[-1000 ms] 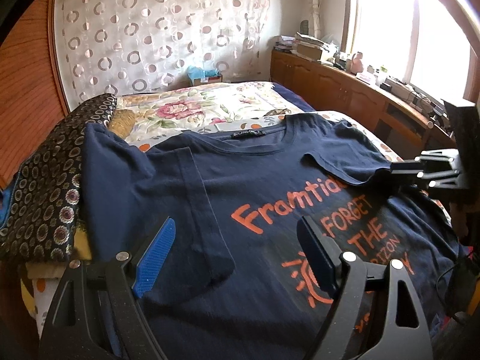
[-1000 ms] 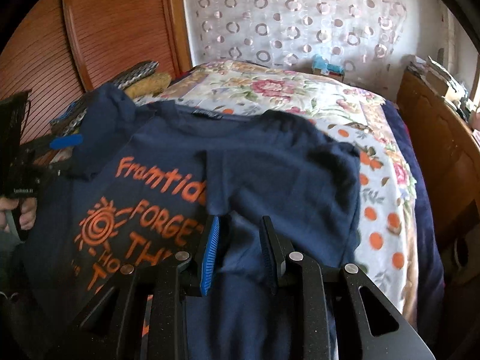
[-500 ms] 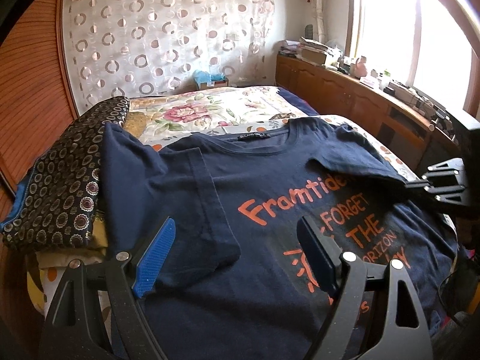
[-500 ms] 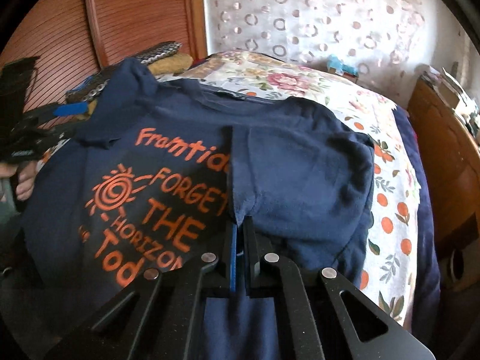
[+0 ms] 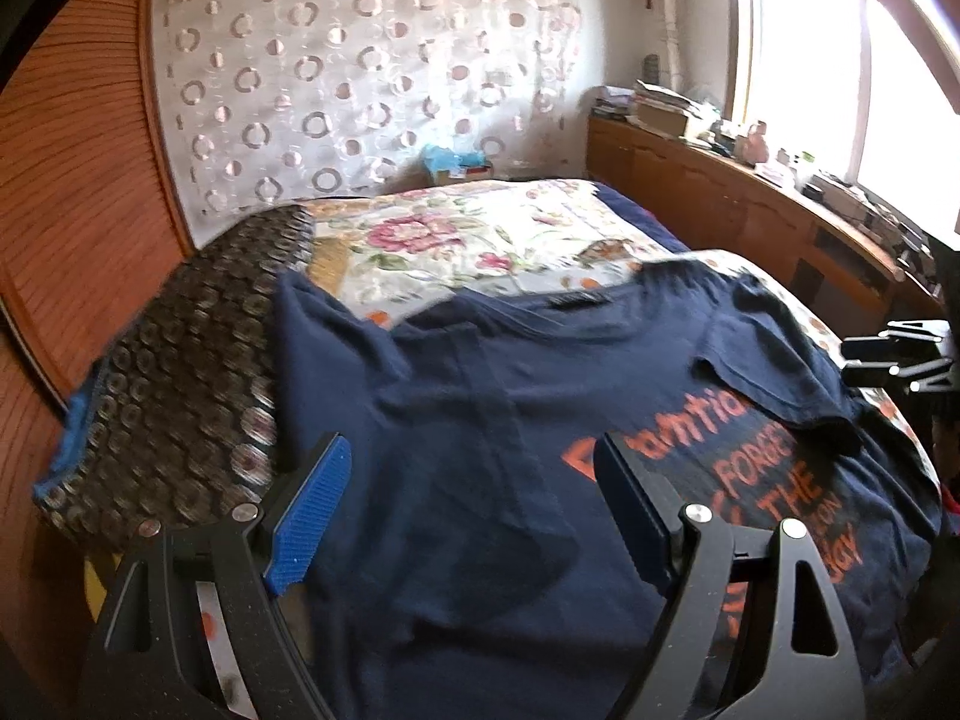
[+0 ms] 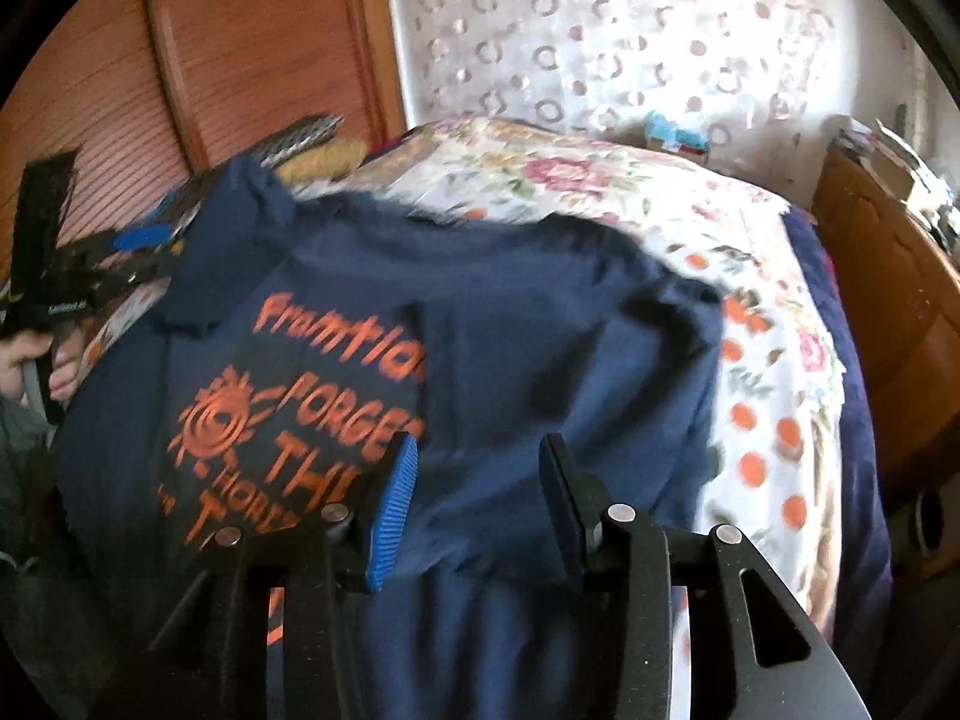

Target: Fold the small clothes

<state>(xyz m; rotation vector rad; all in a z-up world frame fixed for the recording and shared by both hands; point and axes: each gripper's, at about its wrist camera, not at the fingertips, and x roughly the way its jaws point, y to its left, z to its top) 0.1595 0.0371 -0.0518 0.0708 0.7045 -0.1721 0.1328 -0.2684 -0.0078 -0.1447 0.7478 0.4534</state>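
A navy T-shirt point(image 5: 480, 432) with orange print lies face up on the bed; it also shows in the right wrist view point(image 6: 528, 324). Its right sleeve point(image 6: 540, 372) is folded inward over the print, and its left sleeve point(image 5: 504, 438) lies folded over the chest. My left gripper point(image 5: 474, 510) is open and empty just above the shirt's left side. My right gripper point(image 6: 477, 498) is open and empty over the folded right sleeve. The right gripper also shows at the right edge of the left wrist view point(image 5: 894, 360), and the left gripper at the left of the right wrist view point(image 6: 90, 276).
A dark circle-patterned cushion point(image 5: 180, 384) lies left of the shirt against the wooden headboard point(image 5: 66, 228). The floral bedspread point(image 5: 456, 240) stretches behind. A wooden cabinet point(image 5: 750, 210) with clutter runs along the right, under the window. A dotted curtain point(image 5: 360, 78) hangs behind.
My right gripper was shut on the folded right sleeve half a second ago and has opened, leaving it on the shirt. Both grippers have lifted and drawn back a little.
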